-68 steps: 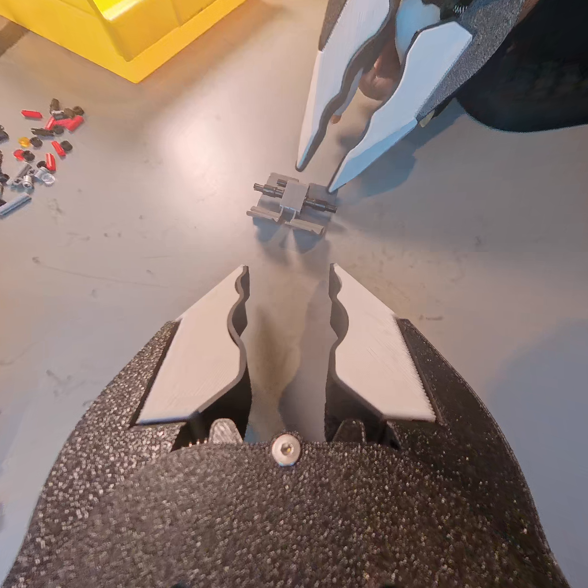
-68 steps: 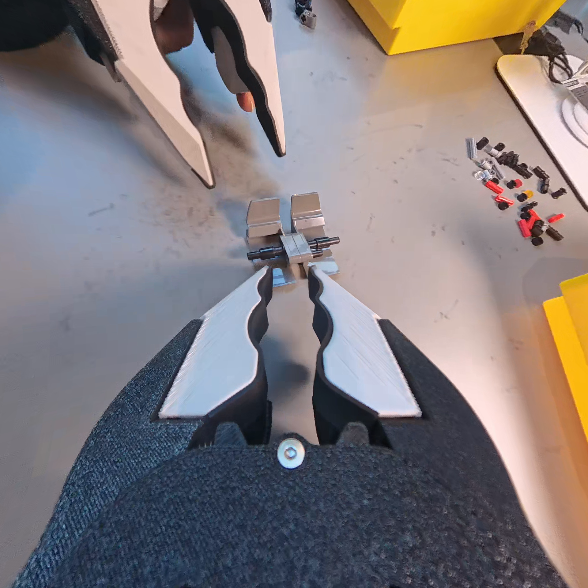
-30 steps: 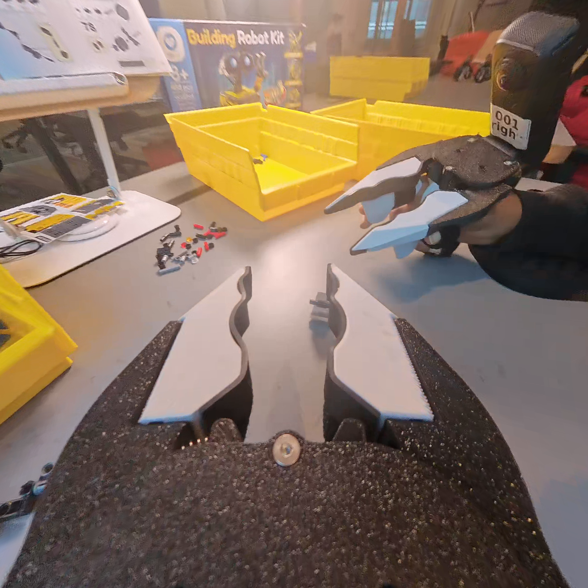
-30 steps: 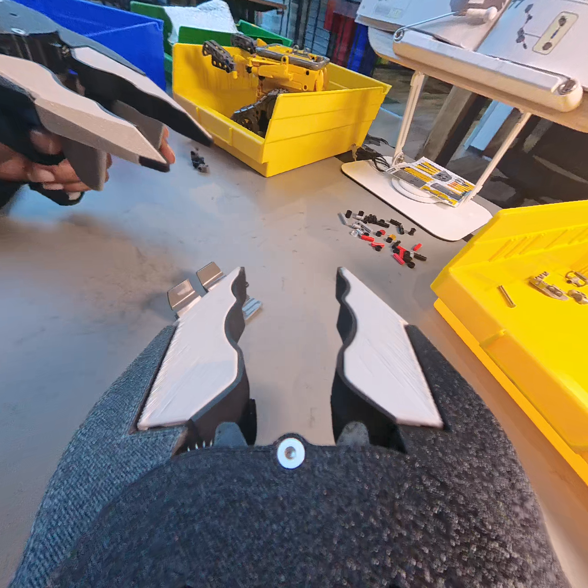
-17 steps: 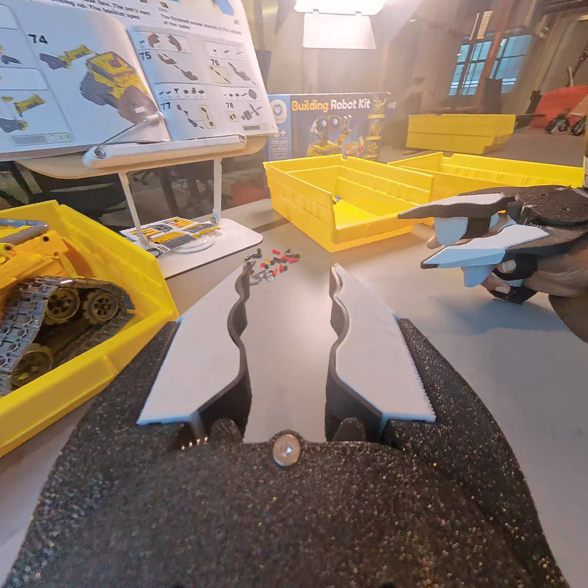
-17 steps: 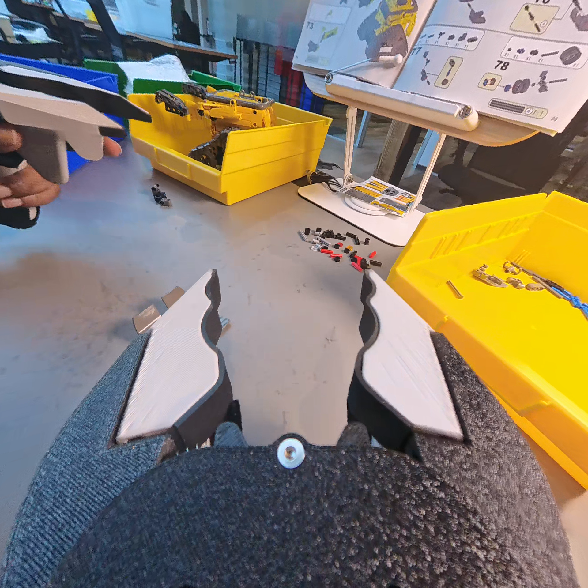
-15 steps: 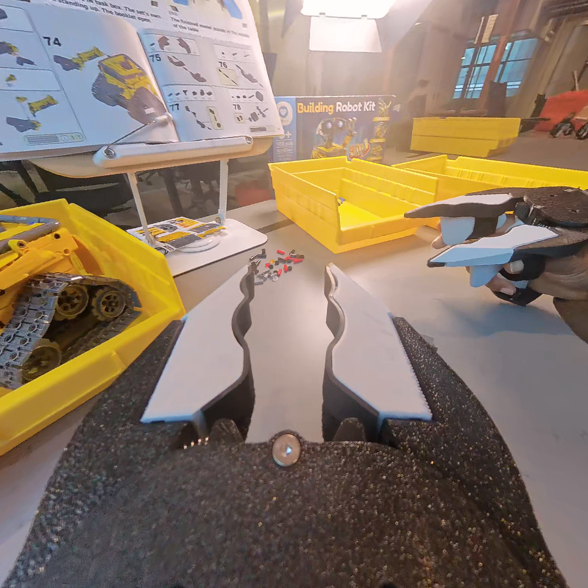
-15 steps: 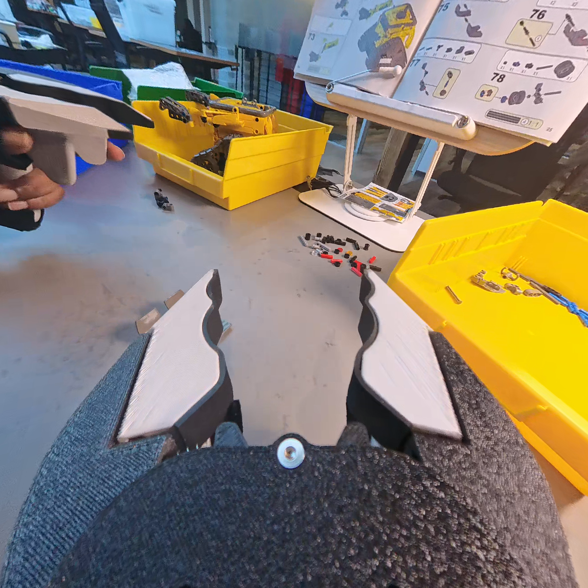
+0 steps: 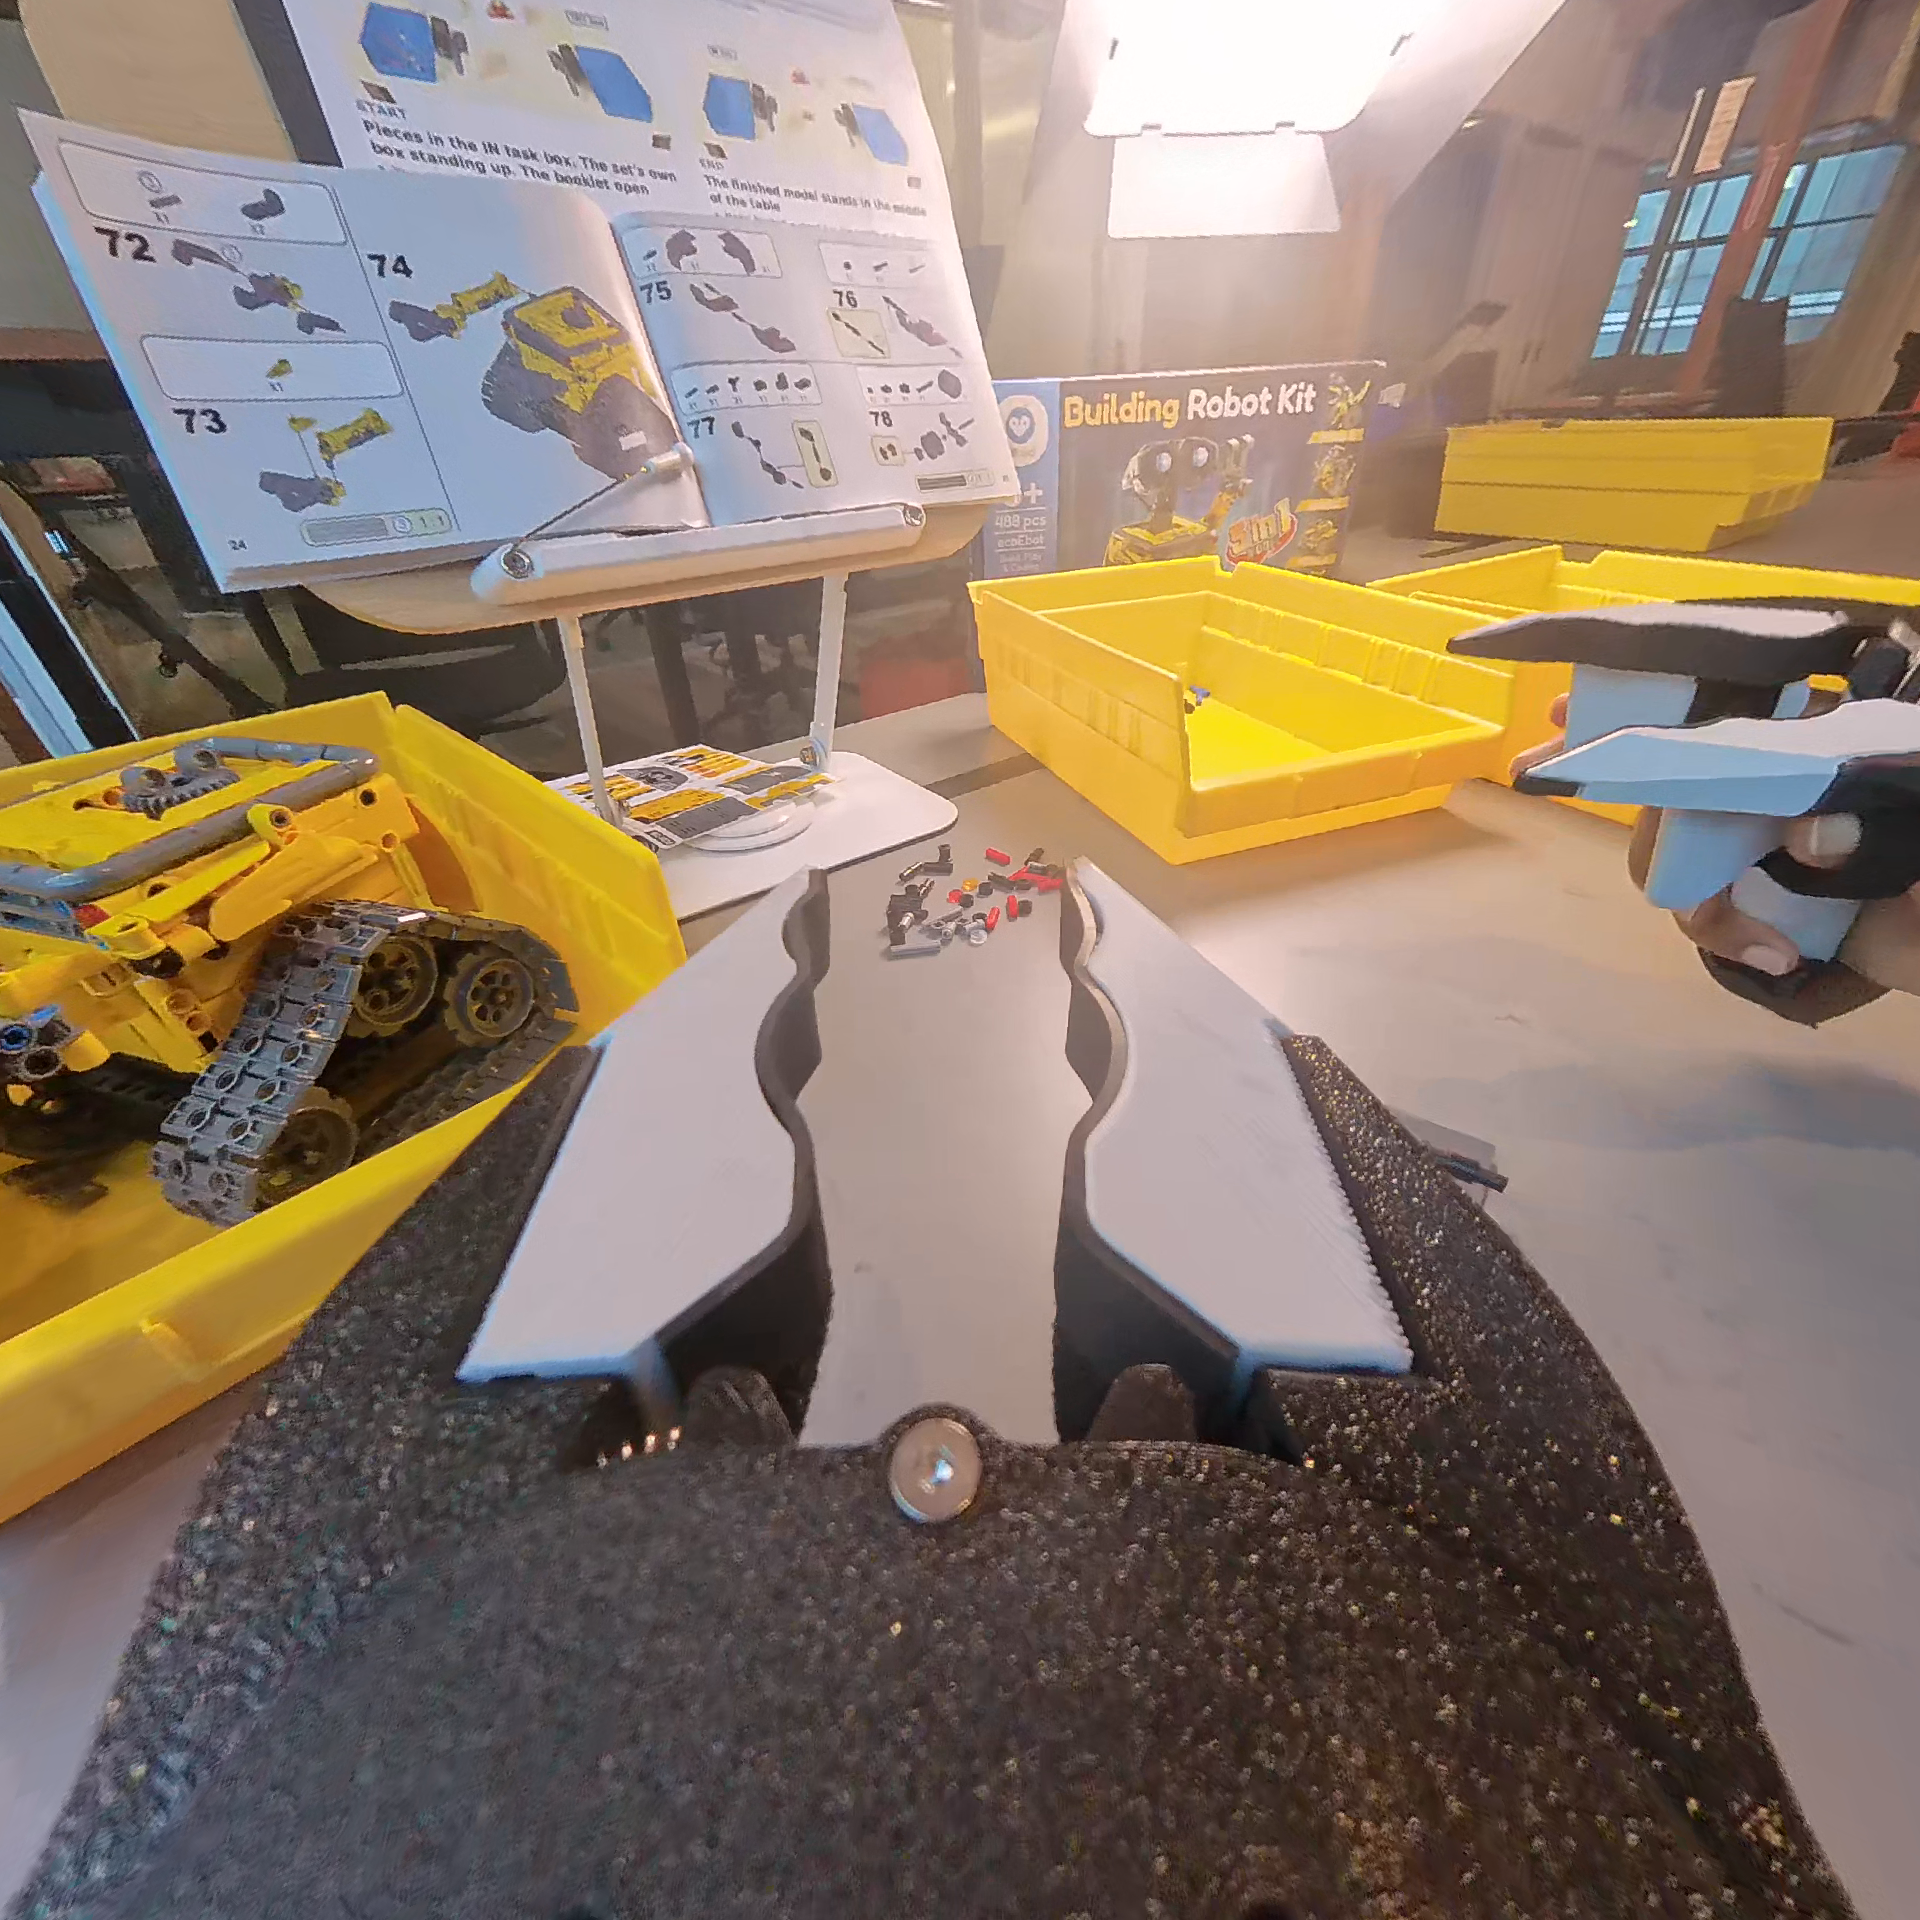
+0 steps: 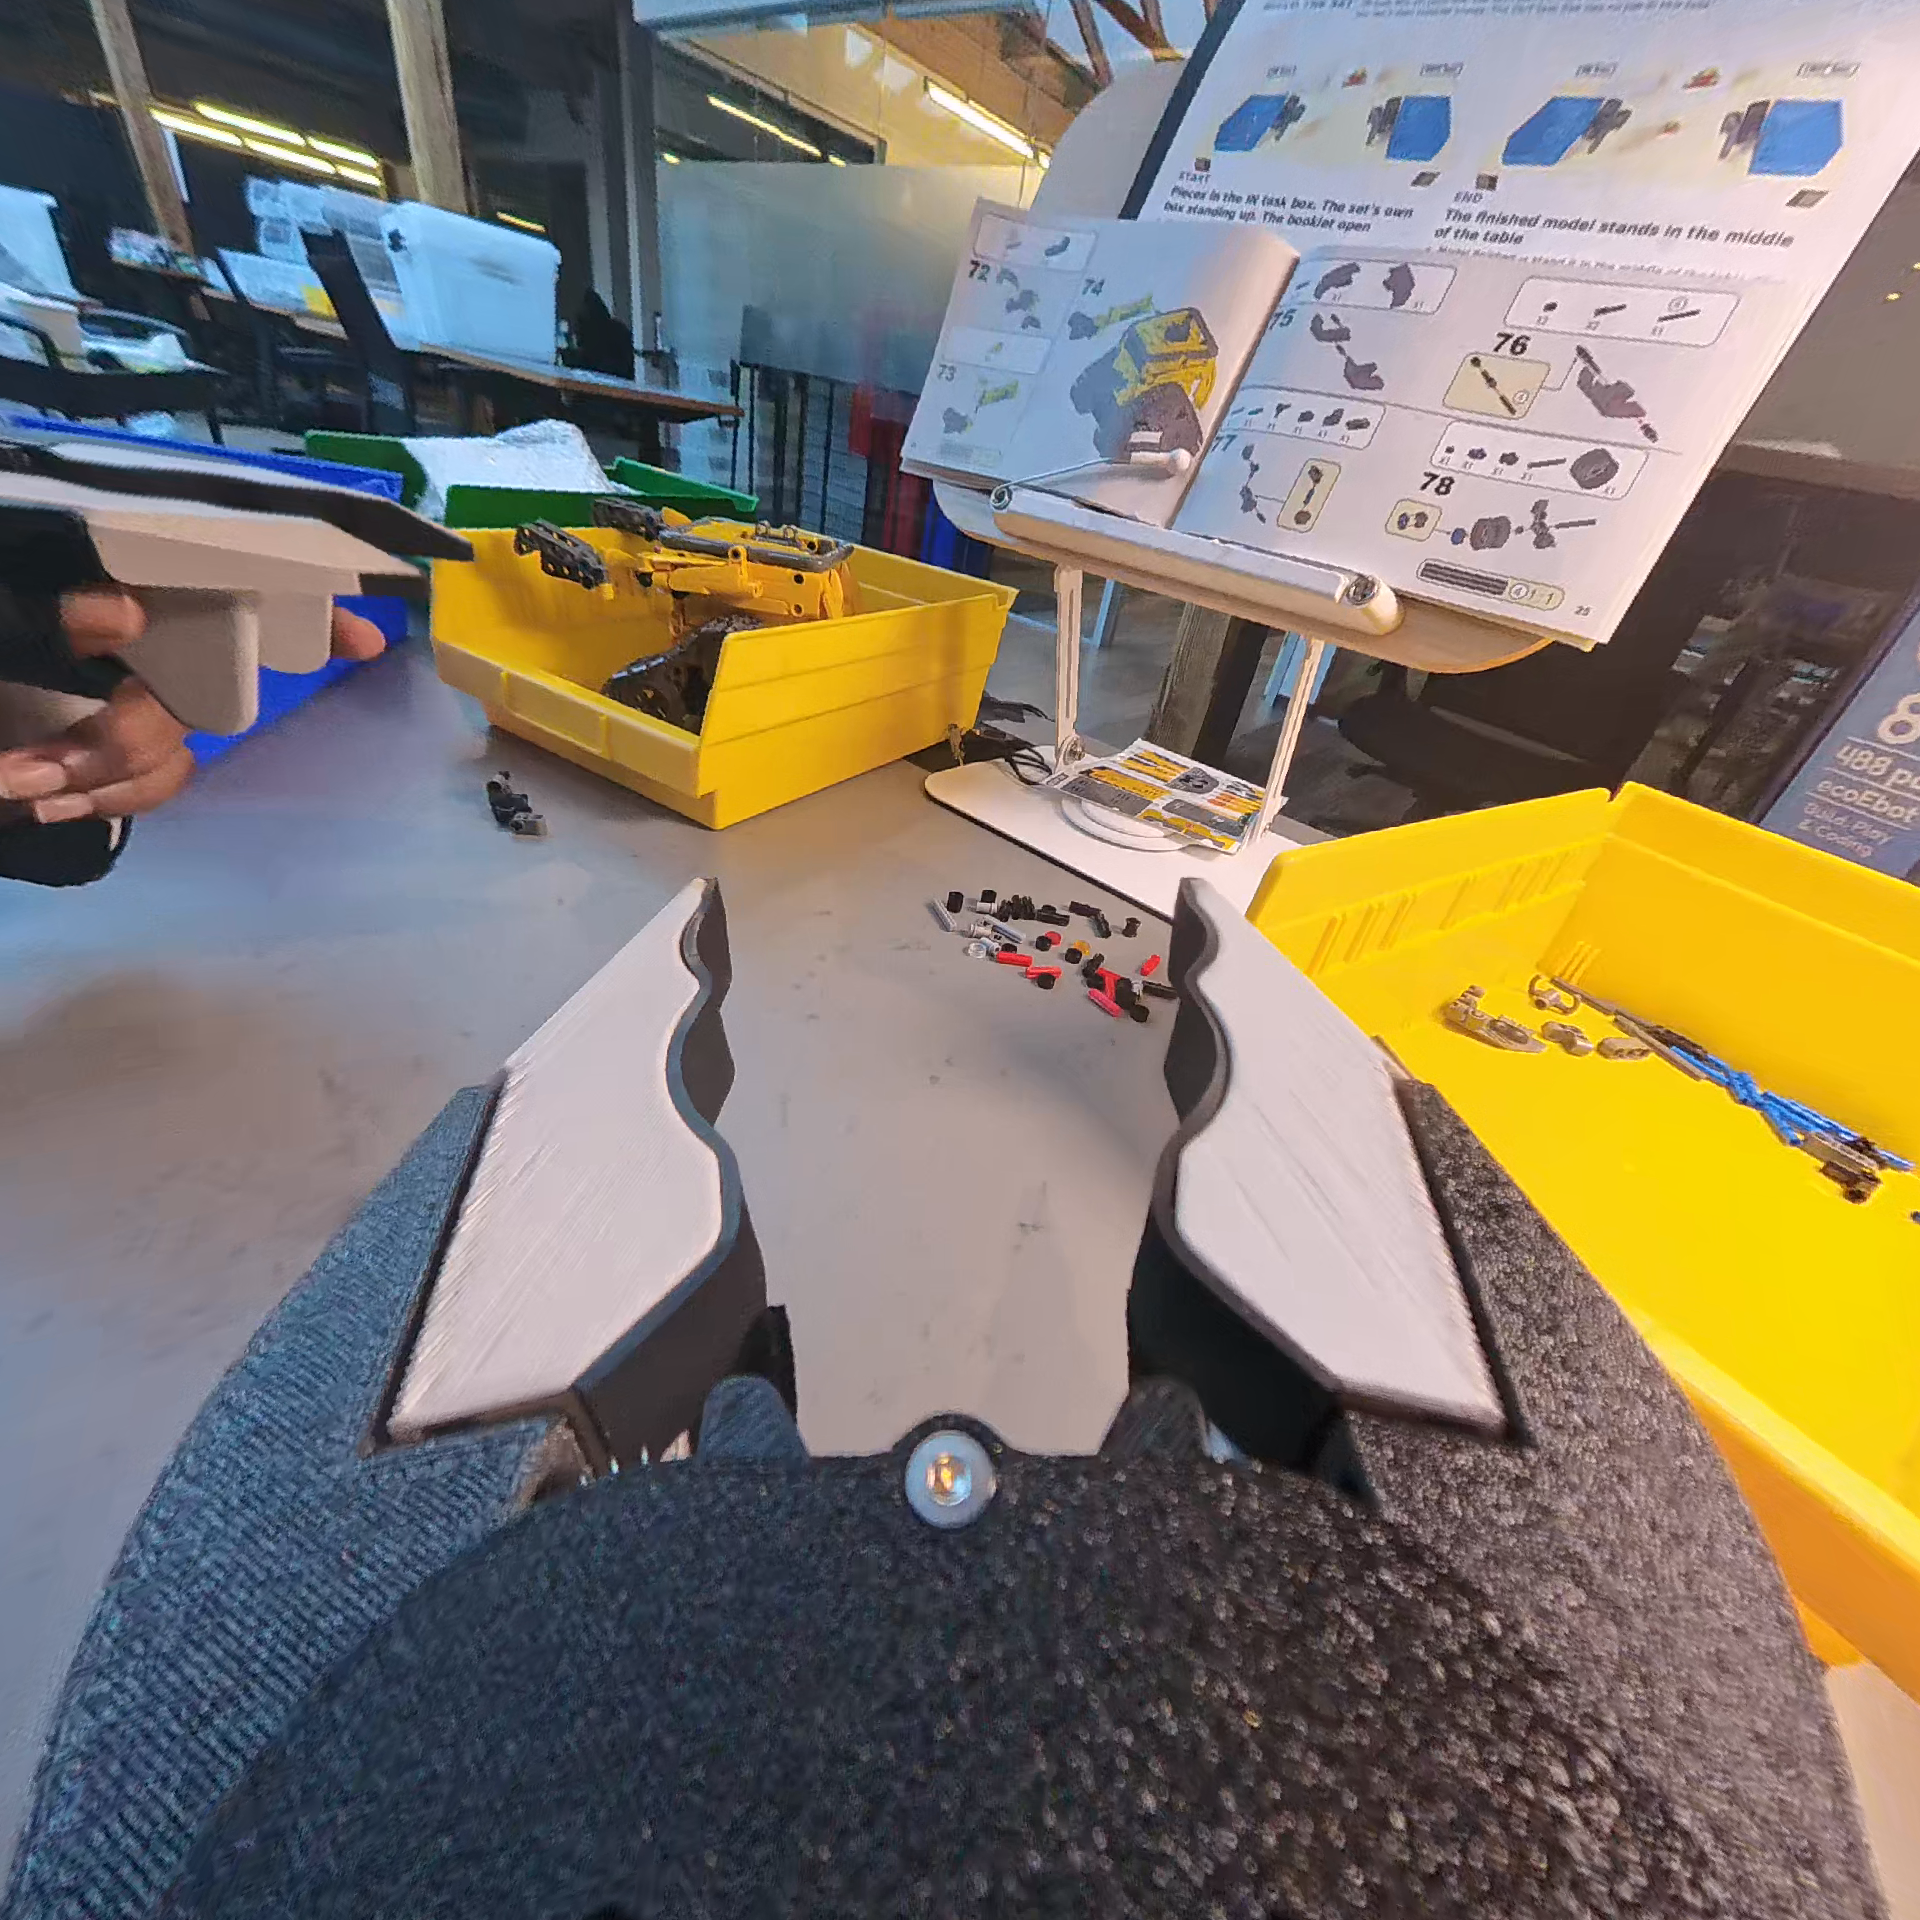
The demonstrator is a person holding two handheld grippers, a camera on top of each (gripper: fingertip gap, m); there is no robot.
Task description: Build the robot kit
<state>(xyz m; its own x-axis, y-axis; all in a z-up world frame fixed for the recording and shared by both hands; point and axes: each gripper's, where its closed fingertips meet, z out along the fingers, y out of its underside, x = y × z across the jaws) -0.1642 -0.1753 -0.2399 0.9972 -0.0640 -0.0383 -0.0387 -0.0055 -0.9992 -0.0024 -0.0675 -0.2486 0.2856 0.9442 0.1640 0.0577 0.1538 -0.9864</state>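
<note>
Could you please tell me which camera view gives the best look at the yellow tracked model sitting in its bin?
The left wrist view: the yellow tracked model lies close, its treads and wheels plain. The right wrist view shows it farther off, mostly hidden by the bin wall.

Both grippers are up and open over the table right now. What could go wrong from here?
1. The loose small parts lie scattered on the bare table; a low sweep of the right gripper might scatter them.
2. The yellow bin sits close beside the right gripper; swinging right could knock its wall.
3. The tracked yellow model stands in a bin beside the left gripper; drifting left could bump it.
</note>
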